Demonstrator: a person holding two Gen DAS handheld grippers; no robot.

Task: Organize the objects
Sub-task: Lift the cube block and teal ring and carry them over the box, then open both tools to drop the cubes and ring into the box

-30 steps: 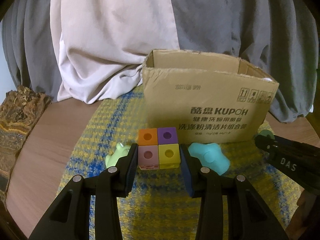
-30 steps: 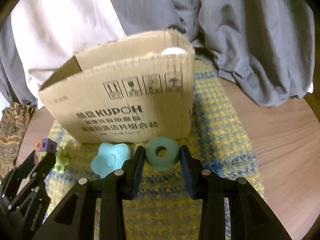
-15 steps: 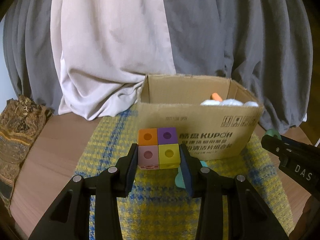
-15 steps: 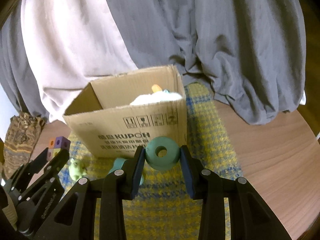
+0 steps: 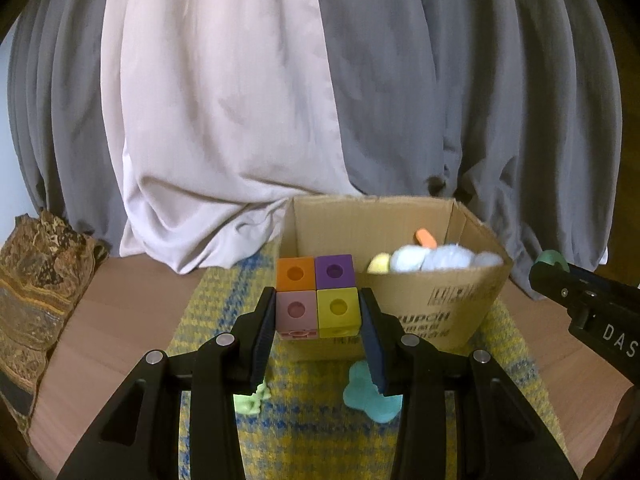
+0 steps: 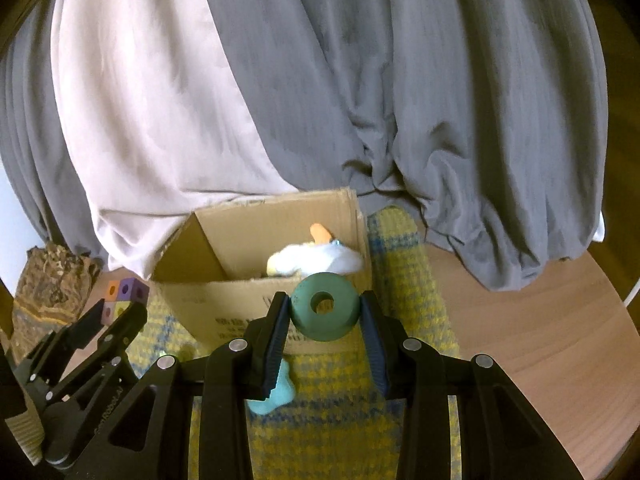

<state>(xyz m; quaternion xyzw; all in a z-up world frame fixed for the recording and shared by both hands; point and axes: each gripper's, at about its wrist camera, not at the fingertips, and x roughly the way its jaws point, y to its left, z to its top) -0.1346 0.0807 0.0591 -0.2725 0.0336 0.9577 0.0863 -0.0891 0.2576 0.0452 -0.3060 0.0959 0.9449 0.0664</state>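
My left gripper (image 5: 318, 312) is shut on a block of coloured cubes (image 5: 316, 294), orange and purple on top, pink and yellow below, held in the air in front of the cardboard box (image 5: 440, 312). My right gripper (image 6: 324, 314) is shut on a dark green ring (image 6: 325, 306), lifted before the same box (image 6: 224, 312). The box holds a white fluffy toy (image 5: 436, 258), something yellow and an orange piece (image 5: 426, 237). On the mat below lie a teal flower-shaped piece (image 5: 370, 396) and a light green toy (image 5: 250, 400).
A yellow and blue woven mat (image 5: 304, 440) covers the wooden table (image 6: 520, 316). Grey and pale pink curtains (image 5: 240, 100) hang behind the box. A patterned brown cushion (image 5: 36, 280) sits at the left edge. In the right wrist view the left gripper (image 6: 116, 316) appears at lower left.
Both grippers have risen with their loads. The box has dropped lower in both views, so its inside and contents now show. The teal and green pieces lie further below.
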